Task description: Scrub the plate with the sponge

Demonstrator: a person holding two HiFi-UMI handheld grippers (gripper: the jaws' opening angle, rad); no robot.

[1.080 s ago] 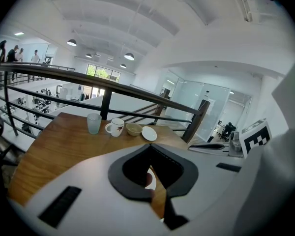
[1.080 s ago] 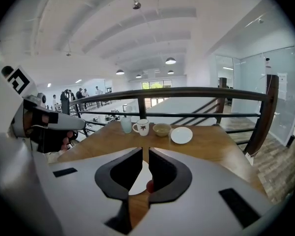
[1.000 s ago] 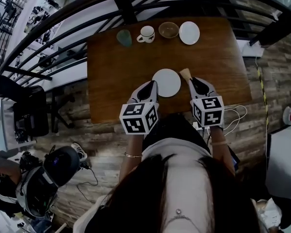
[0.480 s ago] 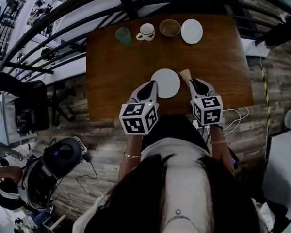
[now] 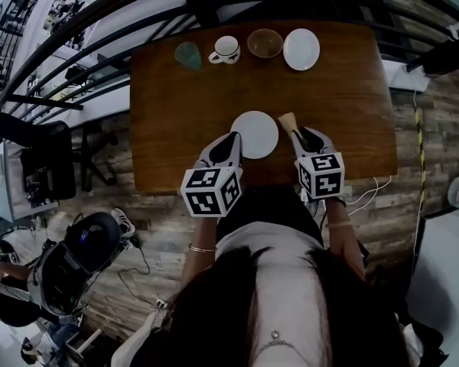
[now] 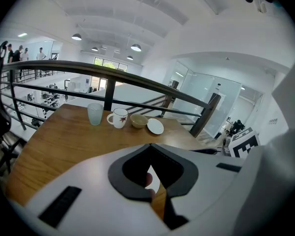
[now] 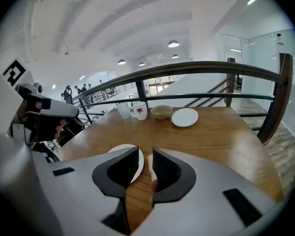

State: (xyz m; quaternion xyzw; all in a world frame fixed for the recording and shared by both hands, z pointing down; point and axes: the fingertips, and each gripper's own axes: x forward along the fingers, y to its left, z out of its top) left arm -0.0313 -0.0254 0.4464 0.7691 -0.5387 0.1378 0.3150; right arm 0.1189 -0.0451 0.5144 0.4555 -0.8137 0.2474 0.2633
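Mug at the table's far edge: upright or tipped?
Upright. The mug stands on its base on the table, open rim up, handle sideways.

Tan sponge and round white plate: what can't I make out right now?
Tan sponge: right gripper view; the right gripper, jaws just opening, shows only a pale sliver between them; contact unclear.
Round white plate: left gripper view; the left gripper, jaws closed, hides all but a sliver; rim contact unclear.

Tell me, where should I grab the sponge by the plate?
Probably pinch the sponge across its narrow near end, coming from the near edge of the table, right of the plate. It looks wider at the far end, and that end is best left free for scrubbing.
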